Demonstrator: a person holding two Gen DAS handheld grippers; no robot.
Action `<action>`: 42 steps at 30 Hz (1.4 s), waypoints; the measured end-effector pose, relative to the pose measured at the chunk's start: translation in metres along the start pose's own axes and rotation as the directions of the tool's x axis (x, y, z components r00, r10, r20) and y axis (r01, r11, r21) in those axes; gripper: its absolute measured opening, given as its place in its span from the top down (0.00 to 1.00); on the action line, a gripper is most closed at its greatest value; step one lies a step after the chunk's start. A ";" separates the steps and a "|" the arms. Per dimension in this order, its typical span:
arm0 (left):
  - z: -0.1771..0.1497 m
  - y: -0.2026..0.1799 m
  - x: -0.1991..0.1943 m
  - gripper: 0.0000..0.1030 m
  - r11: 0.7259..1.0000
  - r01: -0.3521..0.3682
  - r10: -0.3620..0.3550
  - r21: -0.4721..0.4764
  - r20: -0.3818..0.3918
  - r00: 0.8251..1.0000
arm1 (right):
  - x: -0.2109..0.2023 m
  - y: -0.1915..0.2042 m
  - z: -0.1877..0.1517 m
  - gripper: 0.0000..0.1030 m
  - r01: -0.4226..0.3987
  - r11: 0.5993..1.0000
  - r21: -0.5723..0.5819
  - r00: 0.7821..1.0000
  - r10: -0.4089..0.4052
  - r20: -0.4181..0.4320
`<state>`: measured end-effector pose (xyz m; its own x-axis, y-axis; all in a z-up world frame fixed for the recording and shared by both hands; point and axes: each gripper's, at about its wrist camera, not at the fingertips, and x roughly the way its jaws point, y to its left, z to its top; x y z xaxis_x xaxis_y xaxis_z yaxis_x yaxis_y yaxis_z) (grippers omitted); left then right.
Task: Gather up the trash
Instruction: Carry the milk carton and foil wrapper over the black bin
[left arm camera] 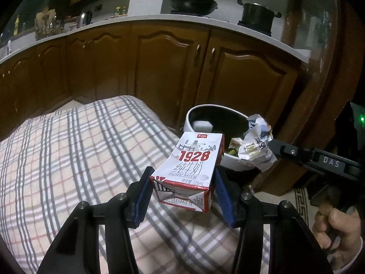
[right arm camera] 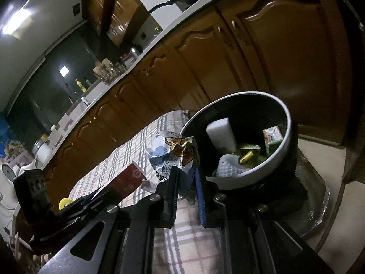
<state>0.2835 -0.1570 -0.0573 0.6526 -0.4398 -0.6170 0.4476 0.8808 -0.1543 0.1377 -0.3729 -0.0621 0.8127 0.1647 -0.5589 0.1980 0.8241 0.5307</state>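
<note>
My left claw (left arm camera: pixel 182 189) is pinching the milk carton (left arm camera: pixel 190 169), my right claw (right arm camera: pixel 187 178) is clamping a crumpled wrapper (right arm camera: pixel 175 153), and only the right view is showing deep into the bin (right arm camera: pixel 288 123).

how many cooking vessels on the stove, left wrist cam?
2. A black wok sits at the middle of the counter's far edge; a black lidded pot stands to its right. Anything further right is hidden by the wooden frame.

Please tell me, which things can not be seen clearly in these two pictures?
- Bin bottom: left wrist view, hidden by the milk carton and crumpled wrapper.
- Wrapper's lower part: right wrist view, between the right gripper fingers.
- Countertop items: both views, too small and dark.
</note>
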 end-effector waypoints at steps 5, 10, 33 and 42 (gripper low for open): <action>0.006 -0.007 0.006 0.51 1.000 0.003 -0.003 0.018 0.005 1.000 | -0.003 -0.006 0.005 0.86 0.010 1.000 0.007 1.000 -0.010 0.013; 0.012 -0.013 0.014 0.51 1.000 0.004 -0.004 0.026 0.007 1.000 | -0.007 -0.012 0.009 0.86 0.021 1.000 0.008 0.999 -0.021 0.024; 0.039 -0.040 0.048 0.52 0.996 0.010 -0.010 0.085 0.004 1.000 | -0.010 -0.026 0.027 0.86 0.078 0.997 -0.009 0.995 -0.078 0.055; 0.043 -0.047 0.057 0.52 0.996 0.007 -0.007 0.092 0.007 1.000 | -0.009 -0.029 0.031 0.86 0.095 0.995 -0.008 0.994 -0.094 0.053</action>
<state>0.3261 -0.2306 -0.0522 0.6535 -0.4473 -0.6106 0.5062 0.8581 -0.0867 0.1411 -0.4152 -0.0528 0.8184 0.0574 -0.5717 0.2697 0.8403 0.4704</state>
